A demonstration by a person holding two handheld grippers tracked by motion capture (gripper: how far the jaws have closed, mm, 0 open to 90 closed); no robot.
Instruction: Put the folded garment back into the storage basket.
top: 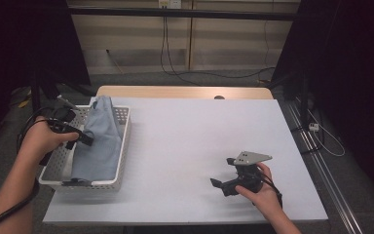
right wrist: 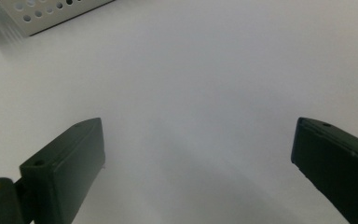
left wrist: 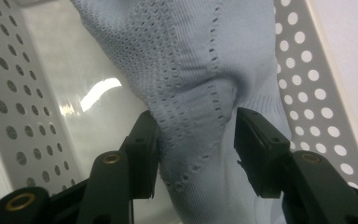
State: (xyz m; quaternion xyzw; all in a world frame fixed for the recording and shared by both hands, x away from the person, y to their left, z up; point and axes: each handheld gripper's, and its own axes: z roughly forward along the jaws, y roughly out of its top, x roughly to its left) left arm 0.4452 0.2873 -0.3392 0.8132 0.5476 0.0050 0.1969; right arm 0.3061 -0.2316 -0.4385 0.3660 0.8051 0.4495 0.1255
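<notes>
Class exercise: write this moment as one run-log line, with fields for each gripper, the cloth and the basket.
left gripper: open, jaws around cloth | right gripper: open, over table | cloth: in basket, draped over far rim | basket: table's left edge

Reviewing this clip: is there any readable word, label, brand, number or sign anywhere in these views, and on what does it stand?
None: no legible text in any view.
The light blue knit cloth, the white perforated basket, the white table sheet and both grippers bear no print.
The small pale fittings on the back wall are too small to read.

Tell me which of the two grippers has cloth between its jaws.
The left gripper, over the white basket: the light blue knit cloth runs between its jaws. The right gripper stands open over the bare white table.
</notes>
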